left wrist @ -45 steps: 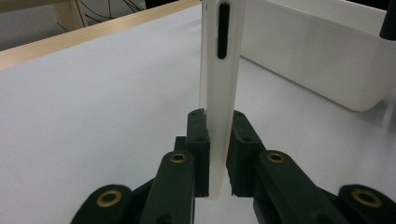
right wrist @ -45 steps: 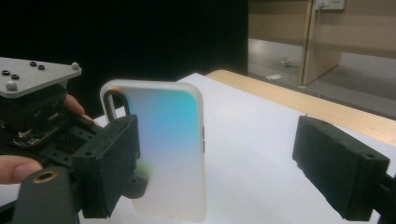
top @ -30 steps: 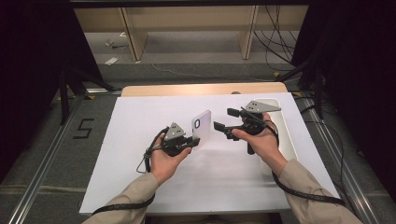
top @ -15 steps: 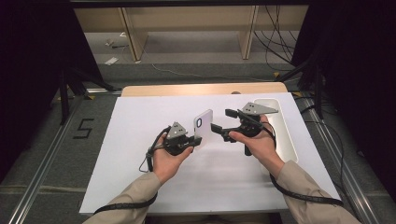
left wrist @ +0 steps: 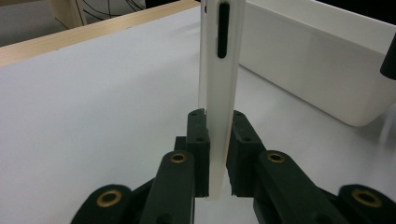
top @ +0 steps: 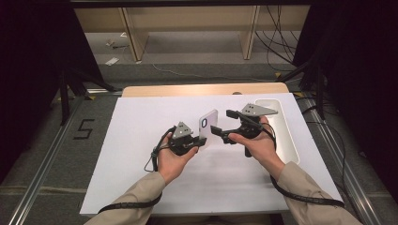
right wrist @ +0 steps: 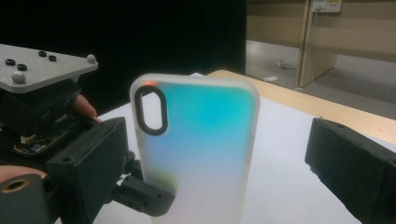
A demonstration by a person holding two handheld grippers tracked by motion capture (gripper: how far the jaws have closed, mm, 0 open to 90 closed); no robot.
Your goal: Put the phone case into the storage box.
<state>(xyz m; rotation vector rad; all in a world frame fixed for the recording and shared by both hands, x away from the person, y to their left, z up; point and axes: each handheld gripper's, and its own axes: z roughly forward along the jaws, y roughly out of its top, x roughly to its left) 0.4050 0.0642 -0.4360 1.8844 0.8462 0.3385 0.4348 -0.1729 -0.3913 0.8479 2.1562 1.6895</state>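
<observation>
Handover approx. half done: left tongs point(top: 201, 140) clamp phone case point(top: 207, 126) upright above counter point(top: 141, 140) centre; right tongs point(top: 224, 125), at its 3 o'clock, just opened wide, empty—grip still to come.

High view sits above my side of the table point(top: 141, 187), looking forward and down, far enough to take in all four edges. My left gripper's camera rides low, very close, facing the far right corner and the white bin point(left wrist: 322, 70). My right one faces left, just as close. All three share the phone case point(top: 208, 127).
</observation>
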